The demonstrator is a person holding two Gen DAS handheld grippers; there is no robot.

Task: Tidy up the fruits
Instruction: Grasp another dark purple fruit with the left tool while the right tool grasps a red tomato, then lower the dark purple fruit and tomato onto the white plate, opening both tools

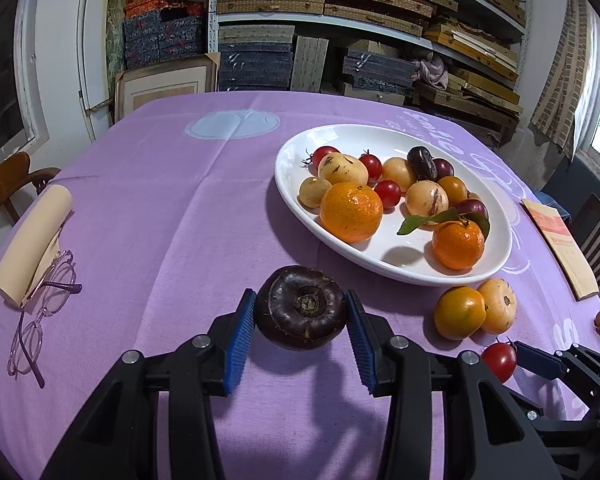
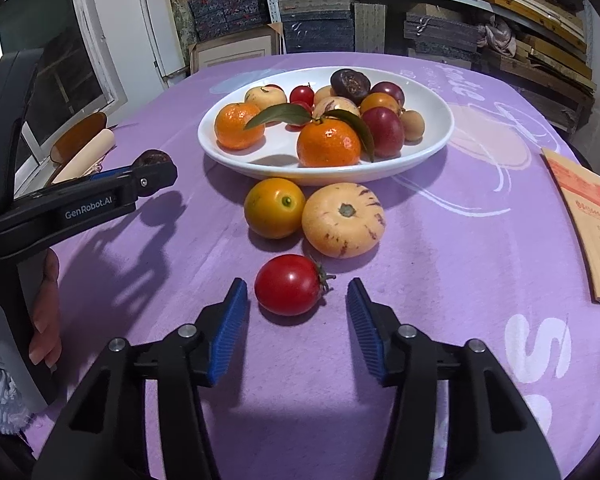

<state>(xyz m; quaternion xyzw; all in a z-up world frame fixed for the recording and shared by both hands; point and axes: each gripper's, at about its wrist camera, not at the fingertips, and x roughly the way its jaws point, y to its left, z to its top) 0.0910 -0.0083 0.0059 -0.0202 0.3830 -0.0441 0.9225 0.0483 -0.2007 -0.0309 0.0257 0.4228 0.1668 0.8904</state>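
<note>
**Left tool holds dark fruit, right tool set around tomato**

Our left tool is clamped on the dark purple fruit, both blue pads touching its sides, and the fruit is lifted off the purple counter; shadow below it. Our right tool sits with jaws either side of the red tomato, which lies on the counter; small gaps show on both sides, so not gripping yet.

White plate is ahead, already loaded with oranges, tomatoes and other fruit. Still loose on the counter just before the plate: an orange-yellow fruit touching a striped pale fruit.

For the step in hand, we judge: close the right tool gently on the tomato's widest part, since the skin looks soft and smooth and could squirt out or bruise. Keep the stem end clear of the pad. Lift straight up before moving, so we do not knock the two fruits beyond. Drop into the bare near part of the plate.
</note>
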